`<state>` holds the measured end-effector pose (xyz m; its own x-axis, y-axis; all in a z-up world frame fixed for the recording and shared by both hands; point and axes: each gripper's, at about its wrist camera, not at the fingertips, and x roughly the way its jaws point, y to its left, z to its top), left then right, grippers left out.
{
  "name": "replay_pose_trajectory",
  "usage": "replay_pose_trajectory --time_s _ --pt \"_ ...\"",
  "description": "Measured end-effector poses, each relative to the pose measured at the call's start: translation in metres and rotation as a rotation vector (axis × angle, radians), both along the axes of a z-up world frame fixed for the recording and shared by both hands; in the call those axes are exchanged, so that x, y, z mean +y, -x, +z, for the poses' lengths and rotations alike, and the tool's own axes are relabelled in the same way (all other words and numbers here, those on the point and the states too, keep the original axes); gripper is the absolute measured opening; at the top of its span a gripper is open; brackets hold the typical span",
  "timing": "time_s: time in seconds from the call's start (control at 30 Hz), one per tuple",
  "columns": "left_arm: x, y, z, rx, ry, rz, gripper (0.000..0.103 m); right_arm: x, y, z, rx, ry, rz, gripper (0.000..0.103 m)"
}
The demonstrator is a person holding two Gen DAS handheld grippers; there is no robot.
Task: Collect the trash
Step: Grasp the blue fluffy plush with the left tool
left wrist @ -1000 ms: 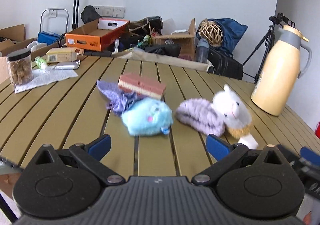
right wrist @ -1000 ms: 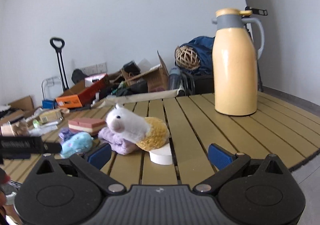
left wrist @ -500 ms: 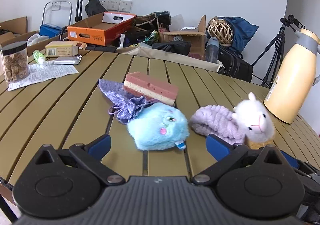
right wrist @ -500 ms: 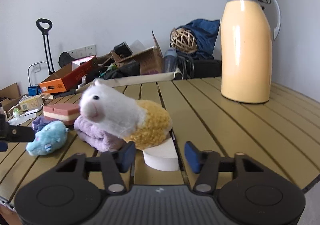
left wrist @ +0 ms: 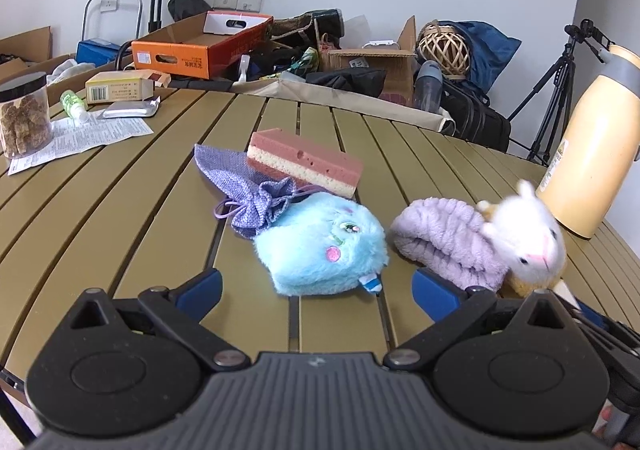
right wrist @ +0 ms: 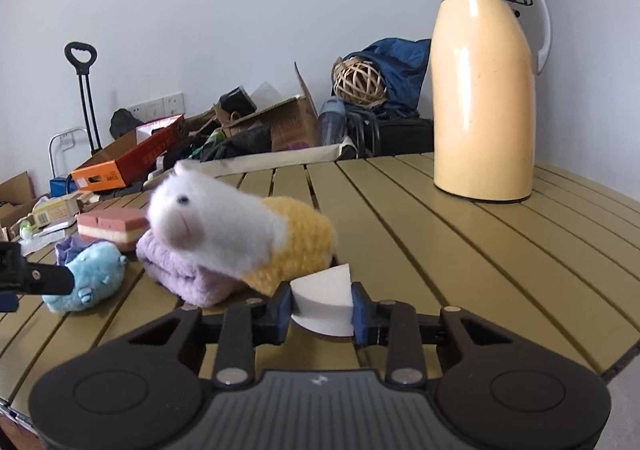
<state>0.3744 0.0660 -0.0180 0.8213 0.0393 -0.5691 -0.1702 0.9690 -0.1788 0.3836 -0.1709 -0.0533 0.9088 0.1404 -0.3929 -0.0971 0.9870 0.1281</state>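
At the lower centre, the right gripper (right wrist: 322, 308) has just been closing and its blue pads press a white wedge piece (right wrist: 324, 306). Behind it at centre left lies a white-and-yellow plush toy (right wrist: 236, 238); a yellow jug (right wrist: 486, 90) stands upper right.

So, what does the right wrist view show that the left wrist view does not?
Only the right view: the right tongs, just closed on the white wedge; the whole thermos.
Only the left view: the open left tongs, the snack jar, printed paper, tripod.
Both: blue plush, alpaca toy, sponge.
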Motion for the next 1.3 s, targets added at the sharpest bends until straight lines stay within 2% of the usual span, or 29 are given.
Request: replay_pose_trajectory --time_s 0.4,0.9,1.07,1.3 --pt "-0.003 -0.025 -0.001 0.014 0.056 0.028 0.103 -0.027 0.021 0.01 -0.042 -0.011 -0.05 0.029" --pt "-0.01 -0.051 -0.01 0.012 0.013 0.064 0.103 -0.041 0.022 0.008 -0.039 -0.004 -0.061 0.029" --pt "-0.009 -0.054 -0.014 0.042 0.017 0.071 0.093 -0.04 0.021 0.006 -0.032 -0.001 -0.065 0.029" --pt "-0.012 -0.055 -0.015 0.032 -0.031 0.069 0.081 -0.038 0.02 0.006 -0.033 0.003 -0.059 0.029"
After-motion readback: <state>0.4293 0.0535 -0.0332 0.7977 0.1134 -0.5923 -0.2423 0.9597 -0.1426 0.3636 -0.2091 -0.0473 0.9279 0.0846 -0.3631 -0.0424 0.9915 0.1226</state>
